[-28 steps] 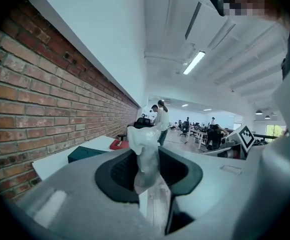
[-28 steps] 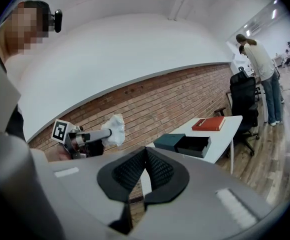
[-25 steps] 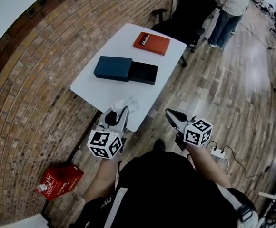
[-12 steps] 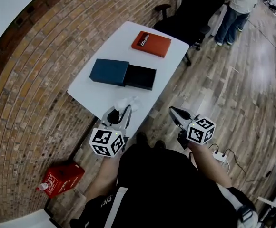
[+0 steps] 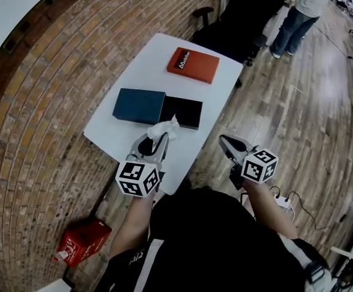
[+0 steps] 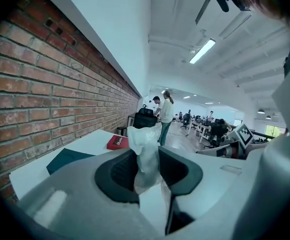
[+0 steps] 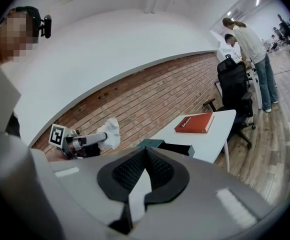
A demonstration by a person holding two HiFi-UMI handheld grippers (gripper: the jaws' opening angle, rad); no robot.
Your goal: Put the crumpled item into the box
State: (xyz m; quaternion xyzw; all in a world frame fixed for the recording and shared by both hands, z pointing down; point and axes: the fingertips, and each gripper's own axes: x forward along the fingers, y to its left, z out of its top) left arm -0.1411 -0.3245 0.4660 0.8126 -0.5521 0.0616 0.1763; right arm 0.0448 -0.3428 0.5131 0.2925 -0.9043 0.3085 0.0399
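The crumpled white item point(image 5: 165, 129) point(image 6: 145, 151) is pinched in my left gripper point(image 5: 156, 140) point(image 6: 149, 159), held above the white table point(image 5: 149, 72) just short of the box. The box lies as two parts side by side: a dark blue part point(image 5: 139, 106) point(image 6: 65, 159) and a black part point(image 5: 182, 111). My right gripper point(image 5: 230, 145) point(image 7: 146, 153) hangs off the table's right edge over the wooden floor, jaws together and holding nothing. The right gripper view shows the left gripper point(image 7: 82, 142) with the crumpled item point(image 7: 110, 130) at its tip.
A red book point(image 5: 193, 65) point(image 7: 194, 122) lies at the table's far end. Beyond it stand a black office chair point(image 5: 237, 14) and a person point(image 5: 298, 8). A brick wall point(image 5: 36, 120) runs along the left. On the floor are a red container point(image 5: 82, 243) and a power strip point(image 5: 280, 198).
My left gripper has carried the crumpled item up from near the table's front edge toward the box. The right gripper has hardly moved.
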